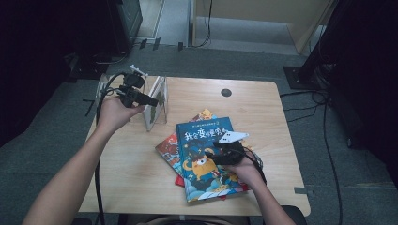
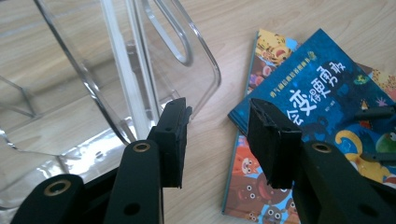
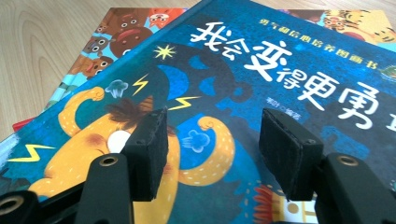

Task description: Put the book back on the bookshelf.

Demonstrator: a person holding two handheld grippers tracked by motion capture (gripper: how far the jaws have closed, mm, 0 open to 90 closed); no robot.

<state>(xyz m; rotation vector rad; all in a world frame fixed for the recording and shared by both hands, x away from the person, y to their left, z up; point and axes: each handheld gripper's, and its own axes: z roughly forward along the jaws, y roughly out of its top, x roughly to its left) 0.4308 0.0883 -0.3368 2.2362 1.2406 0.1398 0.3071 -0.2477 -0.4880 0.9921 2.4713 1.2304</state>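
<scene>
The right gripper (image 1: 220, 152) is held with jaws spread just above the blue book (image 1: 206, 157), nothing pinched between them. That book is stacked on other picture books (image 1: 169, 149) near the tabletop's (image 1: 136, 178) front right part. The left gripper (image 1: 152, 101) is held with jaws apart and empty beside the clear book stand (image 1: 157, 105) at the back left edge.

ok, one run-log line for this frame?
left gripper: open, beside clear acrylic book stand | right gripper: open, over blue picture book topping stack | wooden table
</scene>
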